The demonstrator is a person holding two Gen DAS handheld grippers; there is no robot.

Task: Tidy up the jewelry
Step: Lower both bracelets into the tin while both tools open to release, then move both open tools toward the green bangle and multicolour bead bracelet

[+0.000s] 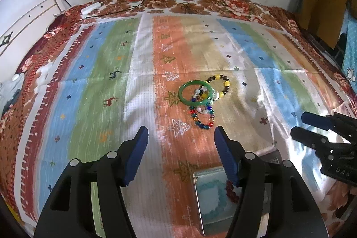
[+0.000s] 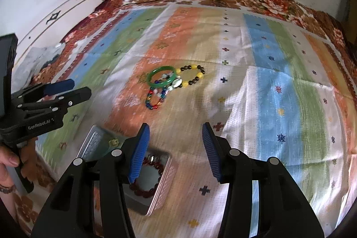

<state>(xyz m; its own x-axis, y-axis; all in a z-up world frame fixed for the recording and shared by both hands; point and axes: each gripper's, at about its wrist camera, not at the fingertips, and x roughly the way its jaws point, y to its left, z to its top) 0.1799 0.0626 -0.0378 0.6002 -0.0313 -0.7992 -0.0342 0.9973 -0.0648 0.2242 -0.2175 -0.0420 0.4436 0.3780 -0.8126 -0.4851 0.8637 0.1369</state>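
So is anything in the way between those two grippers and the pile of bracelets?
Nothing visible. Only bare cloth lies between the open left gripper, the open right gripper and the bracelets. The tin sits nearer, under the grippers.

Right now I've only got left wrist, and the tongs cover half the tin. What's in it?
Observer: A dark red bead bracelet, lying as a whole ring inside the tin.
Operator: Right tongs holding anything? I only see them side-on.
Observer: No. From their own camera the right tongs stand open with nothing between them.
Operator: What's behind the left tongs?
Observer: A hand grips the handle of the left tongs, with a dark band on the wrist.
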